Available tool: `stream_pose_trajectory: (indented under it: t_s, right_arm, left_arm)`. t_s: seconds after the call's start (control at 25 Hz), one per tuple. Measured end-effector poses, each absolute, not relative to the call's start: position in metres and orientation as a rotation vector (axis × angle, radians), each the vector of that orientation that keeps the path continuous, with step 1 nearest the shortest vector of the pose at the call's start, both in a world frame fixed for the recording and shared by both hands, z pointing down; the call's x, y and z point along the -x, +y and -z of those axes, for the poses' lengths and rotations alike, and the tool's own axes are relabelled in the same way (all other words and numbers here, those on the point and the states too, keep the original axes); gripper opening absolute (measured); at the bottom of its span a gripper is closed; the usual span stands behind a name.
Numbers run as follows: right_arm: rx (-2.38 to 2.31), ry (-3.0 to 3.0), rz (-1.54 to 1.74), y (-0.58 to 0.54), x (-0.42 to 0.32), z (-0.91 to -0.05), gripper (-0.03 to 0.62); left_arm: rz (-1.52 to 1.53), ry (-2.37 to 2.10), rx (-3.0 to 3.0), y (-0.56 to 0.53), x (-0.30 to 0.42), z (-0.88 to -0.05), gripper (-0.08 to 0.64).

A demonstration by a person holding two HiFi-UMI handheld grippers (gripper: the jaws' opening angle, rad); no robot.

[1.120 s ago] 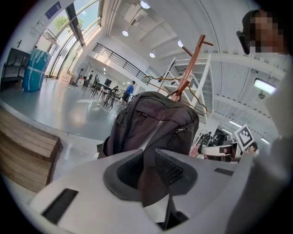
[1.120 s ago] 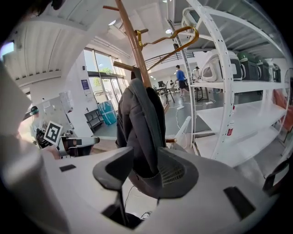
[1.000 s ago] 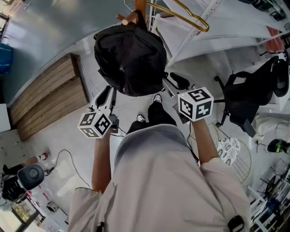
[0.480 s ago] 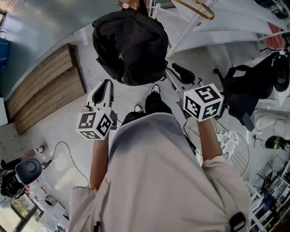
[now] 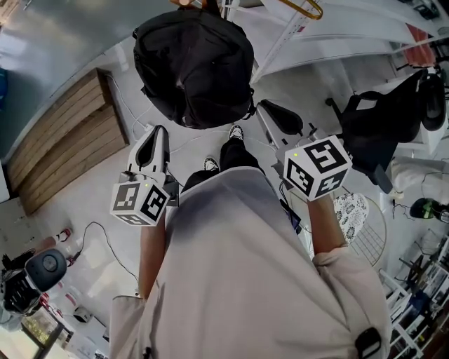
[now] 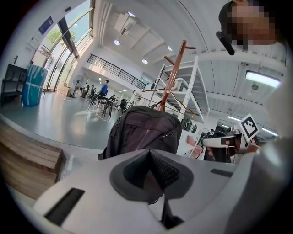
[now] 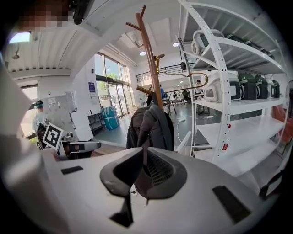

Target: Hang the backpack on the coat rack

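seems done with hanging: backpack [image 5: 193,66] up on coat rack [image 7: 149,55], off the floor. just closed left gripper [image 6: 150,153] and right gripper [image 7: 143,153] together, empty, apart from it. next, back away clear.

My left: wooden platform [image 5: 70,147] | my right: white shelving [image 7: 238,130], black office chair [image 5: 375,133] | above: gold hanger [image 5: 303,8] | far: blue barrel [image 6: 33,84]
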State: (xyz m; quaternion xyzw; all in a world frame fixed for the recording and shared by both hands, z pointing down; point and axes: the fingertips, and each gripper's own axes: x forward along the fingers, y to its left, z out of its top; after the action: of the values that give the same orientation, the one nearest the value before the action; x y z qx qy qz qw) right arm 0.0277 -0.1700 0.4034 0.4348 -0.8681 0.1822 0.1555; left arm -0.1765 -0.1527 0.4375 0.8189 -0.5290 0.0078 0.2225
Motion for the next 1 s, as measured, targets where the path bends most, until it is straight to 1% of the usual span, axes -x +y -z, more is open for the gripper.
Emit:
stream_pose_trajectory:
  t_s: [0.2, 1.0]
  right_arm:
    - [-1.276, -2.504, -0.507, -0.168, -0.025, -0.397, 0.009]
    - [-1.264, -2.453, -0.484, -0.17, -0.012, -0.412, 0.008]
  left_arm:
    - [-0.013, -1.506, -2.259, -0.15, 0.182, -0.429, 0.006]
    - [-0.05, -1.576, -2.231, -0.15, 0.188, -0.43, 0.005]
